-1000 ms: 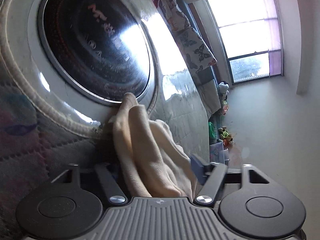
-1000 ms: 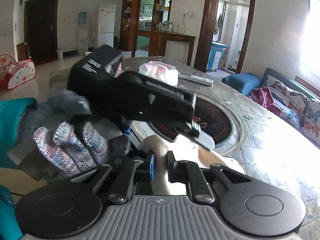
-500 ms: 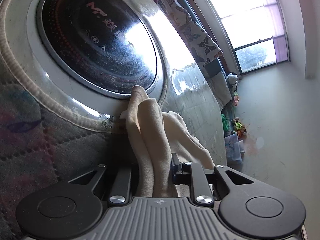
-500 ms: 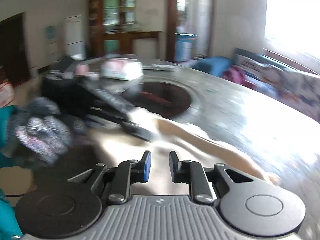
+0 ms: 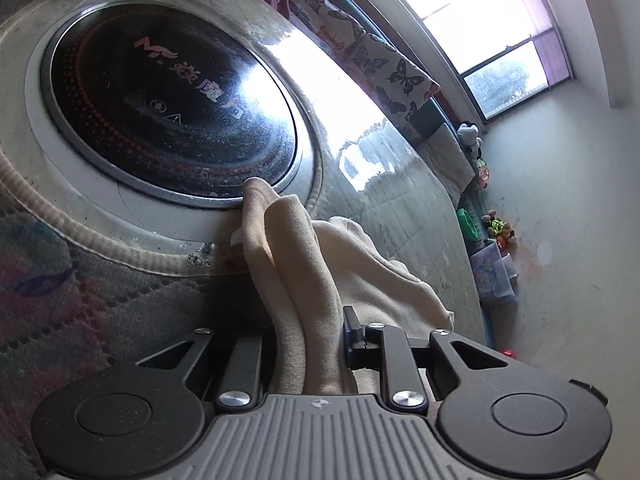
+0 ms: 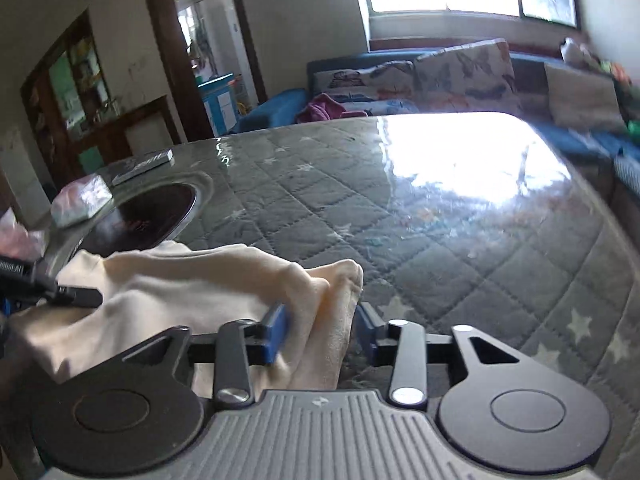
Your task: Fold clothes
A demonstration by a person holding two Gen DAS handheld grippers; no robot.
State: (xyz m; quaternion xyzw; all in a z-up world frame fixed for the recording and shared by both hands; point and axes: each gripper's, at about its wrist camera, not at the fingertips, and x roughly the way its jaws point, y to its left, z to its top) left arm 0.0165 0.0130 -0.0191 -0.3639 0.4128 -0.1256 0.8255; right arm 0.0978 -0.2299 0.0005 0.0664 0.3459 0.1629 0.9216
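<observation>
A cream cloth (image 5: 304, 264) lies bunched on the quilted, glass-topped table (image 5: 400, 208), beside the round black cooktop (image 5: 168, 112). My left gripper (image 5: 308, 340) is shut on a thick fold of the cloth near its base. In the right wrist view the same cream cloth (image 6: 192, 284) spreads to the left, and my right gripper (image 6: 320, 328) straddles its right corner with the blue pads (image 6: 276, 332) apart and not pressing it. The tip of the left gripper (image 6: 68, 300) shows at the left edge on the cloth.
The cooktop (image 6: 140, 220) sits at the table's left with a tissue pack (image 6: 80, 200) and a remote (image 6: 144, 164) behind it. A sofa with butterfly cushions (image 6: 460, 76) lines the far wall under the window. Toys (image 5: 496, 232) lie on the floor past the table edge.
My left gripper closed on the cloth fold. My right gripper swung right along the cloth to its corner and opened wider; the view now faces the sofa and window.
</observation>
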